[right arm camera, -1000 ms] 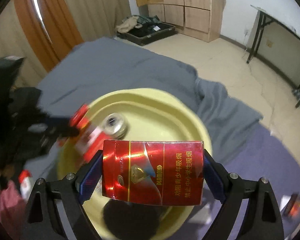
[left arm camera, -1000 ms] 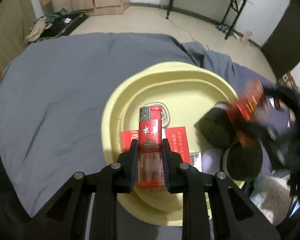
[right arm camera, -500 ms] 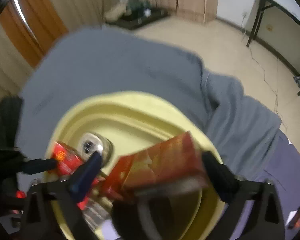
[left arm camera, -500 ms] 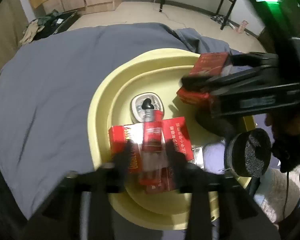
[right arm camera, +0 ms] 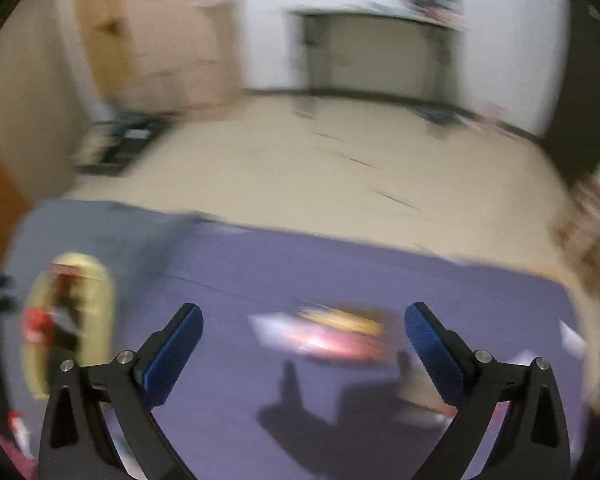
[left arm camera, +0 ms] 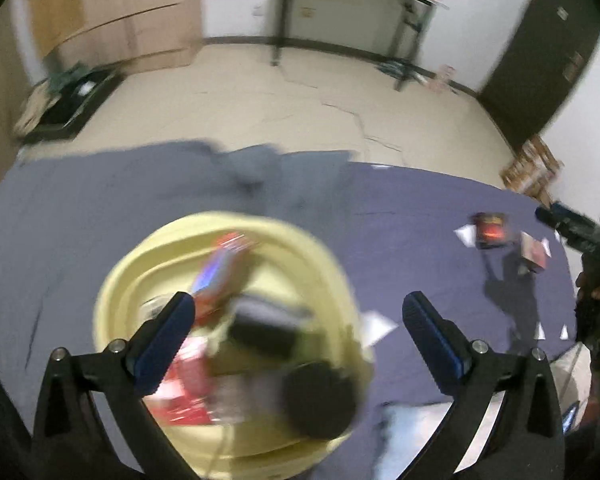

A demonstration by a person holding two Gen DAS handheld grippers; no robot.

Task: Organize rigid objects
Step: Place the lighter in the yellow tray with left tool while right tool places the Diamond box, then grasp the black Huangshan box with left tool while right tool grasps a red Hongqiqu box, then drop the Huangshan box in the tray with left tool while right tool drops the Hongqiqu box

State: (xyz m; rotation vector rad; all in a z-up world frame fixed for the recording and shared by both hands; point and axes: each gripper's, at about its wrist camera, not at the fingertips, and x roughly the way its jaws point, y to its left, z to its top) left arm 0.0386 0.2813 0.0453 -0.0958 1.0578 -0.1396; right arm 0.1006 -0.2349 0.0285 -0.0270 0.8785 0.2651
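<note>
Over the purple sheet (right arm camera: pixel 228 280) | left gripper (left arm camera: pixel 296 312) opening, nothing between | right gripper (right arm camera: pixel 302 322) spread wide, empty | yellow basin (left arm camera: pixel 116 296) already loaded | between pickups | next: line up on blurry red pack (right arm camera: pixel 340 340)

A round yellow tray (left arm camera: pixel 112 292) lies on the cloth. Inside it are several red packs (left arm camera: pixel 224 268), blurred; one leans tilted near the far wall, others lie flat at the near side. A dark round thing (left arm camera: pixel 320 400) sits at its near right rim. Well apart to the right, two more small red packs (left arm camera: pixel 490 230) lie on the cloth among white paper scraps.
</note>
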